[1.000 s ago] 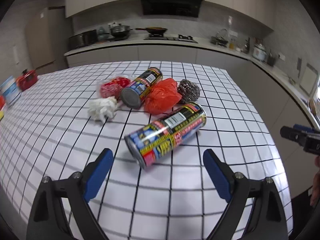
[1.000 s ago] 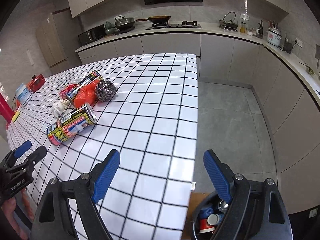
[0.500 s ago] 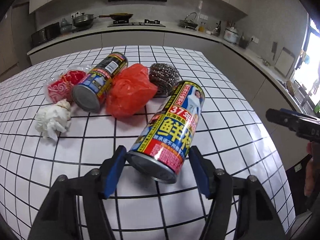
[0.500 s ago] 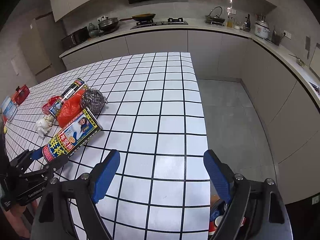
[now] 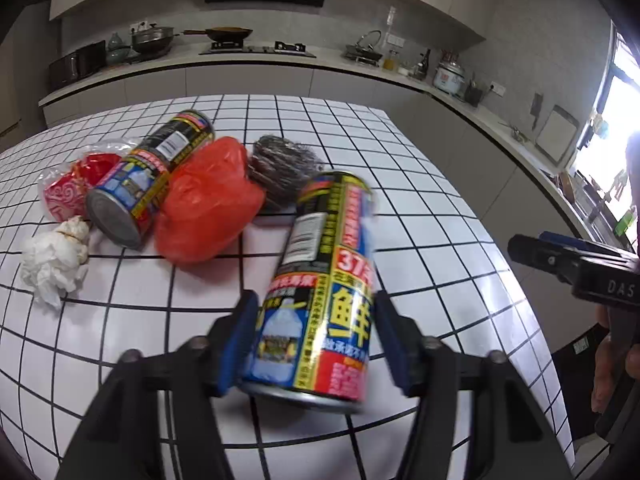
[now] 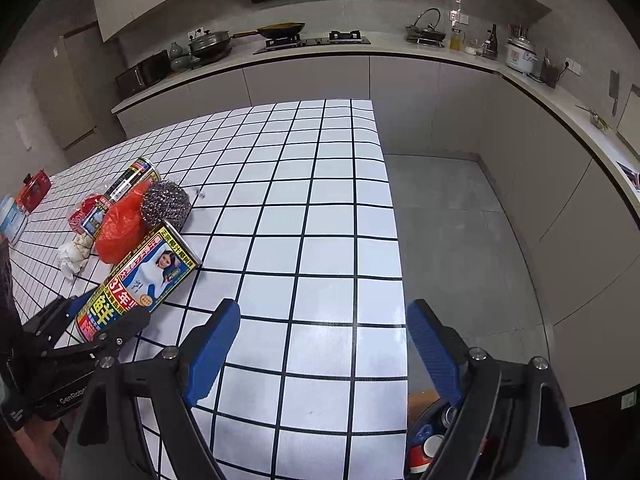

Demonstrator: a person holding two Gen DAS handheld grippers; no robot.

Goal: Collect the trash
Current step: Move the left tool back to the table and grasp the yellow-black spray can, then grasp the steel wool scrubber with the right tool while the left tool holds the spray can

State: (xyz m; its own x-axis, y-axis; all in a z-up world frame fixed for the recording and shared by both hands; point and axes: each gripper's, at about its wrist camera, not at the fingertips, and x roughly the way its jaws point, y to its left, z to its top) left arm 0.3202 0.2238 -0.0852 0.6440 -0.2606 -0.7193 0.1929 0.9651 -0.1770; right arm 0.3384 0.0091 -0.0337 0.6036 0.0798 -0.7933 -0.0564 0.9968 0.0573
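The left gripper point(image 5: 316, 340) has the nearer tall printed metal can point(image 5: 320, 292) between its blue pads; its jaws have just been closing, and in the left wrist view both pads sit against the can's sides near its lower end, so I judge it gripped, though the blur there leaves the contact on the right pad less sure. The can's long axis runs almost straight away from the fingers, along the line the gripper points, with the far rim tipped toward the round steel-wool scourer point(image 5: 280, 168). That is what the coming move turns on: the hold is near one end, so the free length will tend to droop as it is lifted.

The right gripper point(image 6: 324, 356) hangs well apart from the can over bare tiles near the edge of the white black-gridded tiled table point(image 6: 328, 208), its fingers wide apart with nothing between them; the left hand is clearly the nearer one.

The left view shows the remaining pile: a second printed can point(image 5: 144, 180), a crumpled red plastic bag point(image 5: 204, 208), a white tissue wad point(image 5: 54, 262) and a red-and-clear wrapper point(image 5: 68, 188). Only the right view shows the dark bin point(image 6: 432, 436) below the table edge, already holding cans, and the can's low end resting near the tabletop
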